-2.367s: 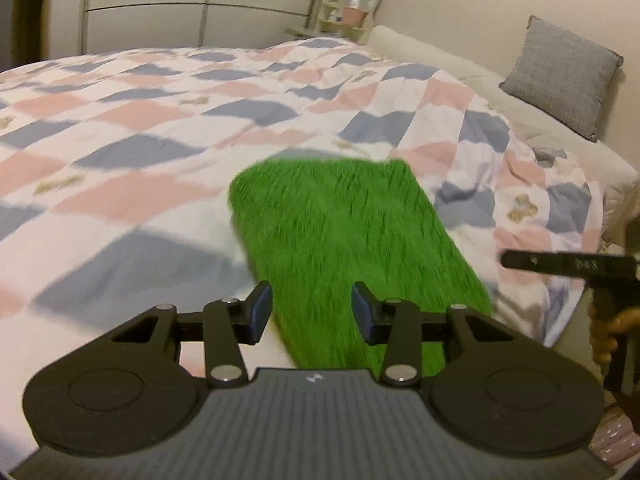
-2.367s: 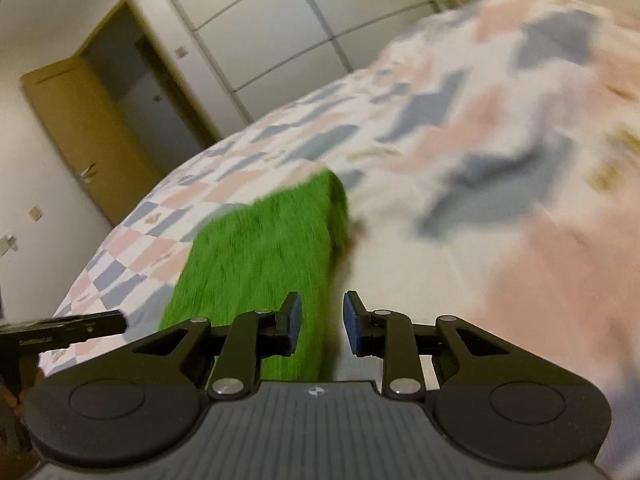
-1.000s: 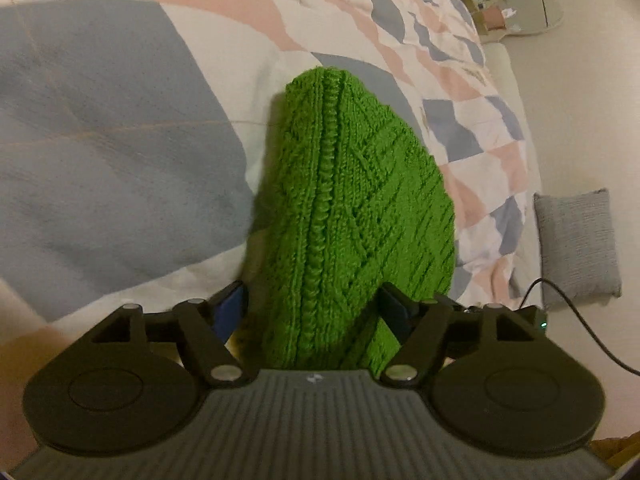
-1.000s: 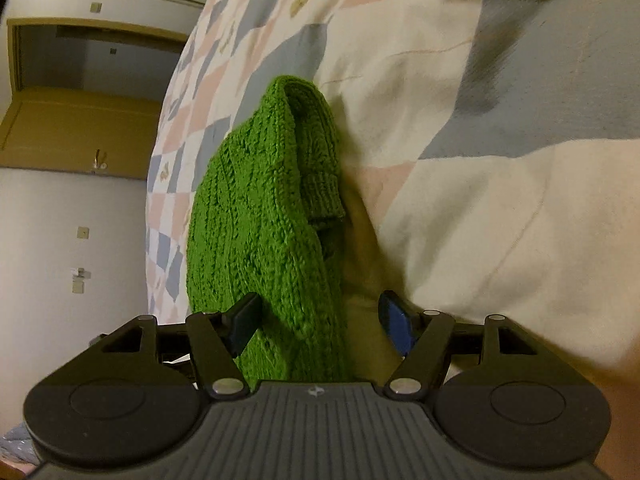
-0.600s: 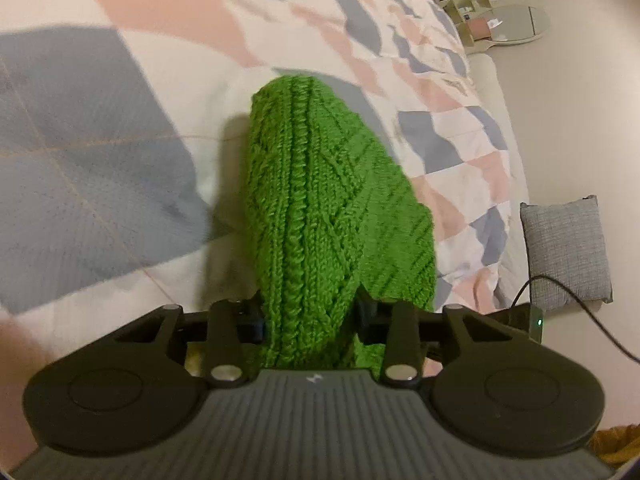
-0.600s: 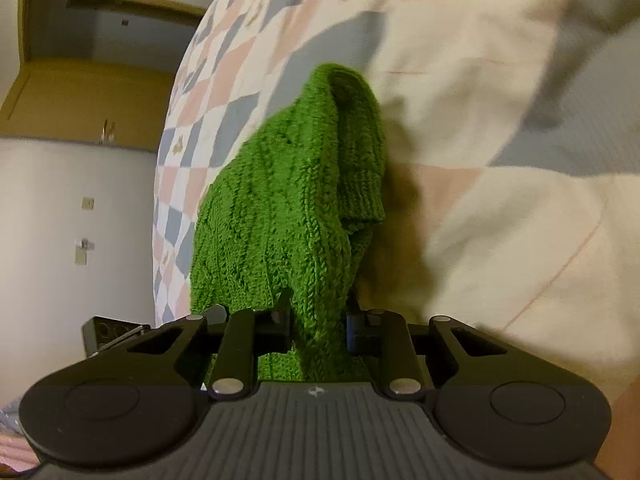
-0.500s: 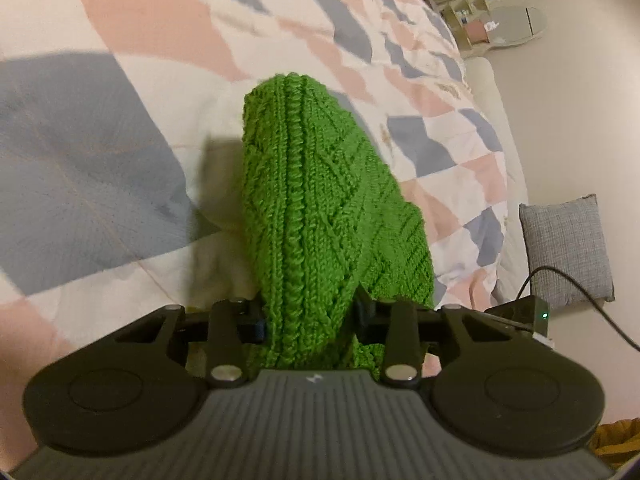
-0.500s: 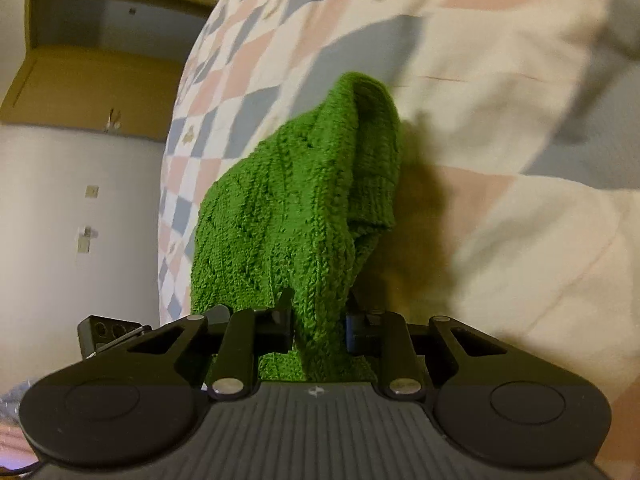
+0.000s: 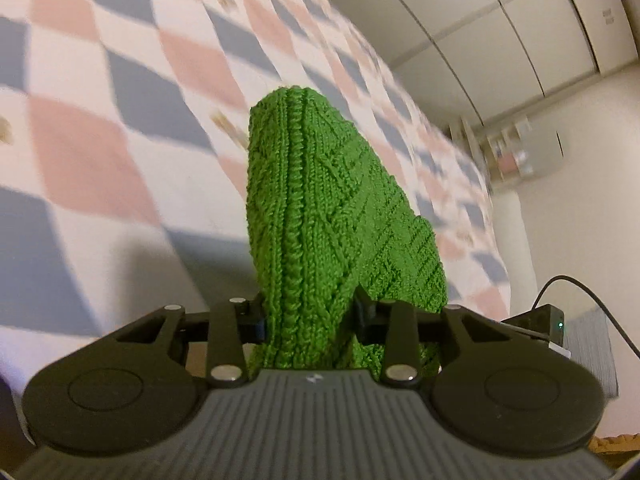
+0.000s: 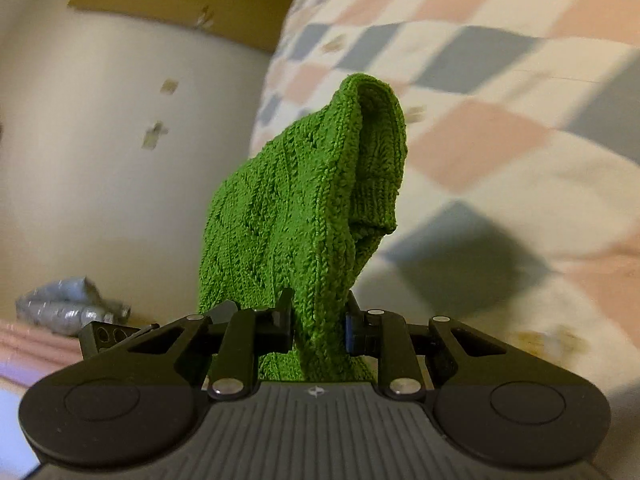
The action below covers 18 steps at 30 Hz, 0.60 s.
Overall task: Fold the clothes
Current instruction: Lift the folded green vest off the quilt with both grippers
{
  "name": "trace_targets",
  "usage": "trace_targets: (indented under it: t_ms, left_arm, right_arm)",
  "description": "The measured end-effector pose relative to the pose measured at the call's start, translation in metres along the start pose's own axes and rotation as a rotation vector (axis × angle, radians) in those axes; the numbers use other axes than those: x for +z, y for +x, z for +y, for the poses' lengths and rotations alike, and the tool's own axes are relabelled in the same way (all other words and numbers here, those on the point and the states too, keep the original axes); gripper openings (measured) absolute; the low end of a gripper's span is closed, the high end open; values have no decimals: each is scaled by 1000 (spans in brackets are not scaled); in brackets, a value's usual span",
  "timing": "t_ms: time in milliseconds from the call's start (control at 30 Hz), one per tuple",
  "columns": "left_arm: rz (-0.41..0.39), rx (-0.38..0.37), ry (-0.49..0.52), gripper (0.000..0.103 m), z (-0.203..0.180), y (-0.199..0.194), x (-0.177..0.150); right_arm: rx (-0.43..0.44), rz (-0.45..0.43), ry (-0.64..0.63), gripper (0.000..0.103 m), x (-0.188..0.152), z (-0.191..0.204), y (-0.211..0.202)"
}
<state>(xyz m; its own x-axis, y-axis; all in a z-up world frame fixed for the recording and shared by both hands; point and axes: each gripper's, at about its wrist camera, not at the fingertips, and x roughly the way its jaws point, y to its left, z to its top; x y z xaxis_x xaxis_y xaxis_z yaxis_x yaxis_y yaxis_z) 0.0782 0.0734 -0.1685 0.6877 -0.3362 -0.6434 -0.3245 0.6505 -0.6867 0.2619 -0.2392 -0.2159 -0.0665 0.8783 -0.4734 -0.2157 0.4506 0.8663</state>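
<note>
On my left wrist camera the left hand-held gripper (image 9: 308, 316) has its jaws closed onto the folded bright green cable-knit sweater (image 9: 320, 208), the blue-padded fingers (image 9: 362, 312) pressed into the wool on both sides at the bottom centre of the frame. The knit rises from there up the middle of the picture, a raised braided rib running along it, with the pink, grey-blue and white checked quilt on the bed (image 9: 100, 152) filling the left and upper left behind it. In the upper right I see pale wardrobe panels (image 9: 500, 32), blurred. At the lower right edge sits a small black box with a green light and a cable (image 9: 548, 320).

On my right wrist camera the right hand-held gripper (image 10: 318, 326) is likewise clamped on the sweater (image 10: 304, 200), whose ribbed cuff or hem folds over at the top centre. The quilt (image 10: 500, 120) fills the right half; a cream wall (image 10: 120, 140) fills the left.
</note>
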Motion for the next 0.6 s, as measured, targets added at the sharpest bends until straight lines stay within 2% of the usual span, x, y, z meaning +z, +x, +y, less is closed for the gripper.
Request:
trace_targets:
  t_ms: [67,167,433,600]
  left_arm:
    - [-42,13,-5,32,16,-30,16]
    - [-63,31,-4,32,49,-67,45]
    - [-11,70,92,32,151,-151,163]
    - [-9,114,103,32,201,-188,218]
  right_arm:
    - [19,10,-15,23,1,26,33]
    - [35,11,-23,23,3,63,86]
    - [75,-55,76,23,-12,143,236]
    - [66,2,47,23,6,175,307]
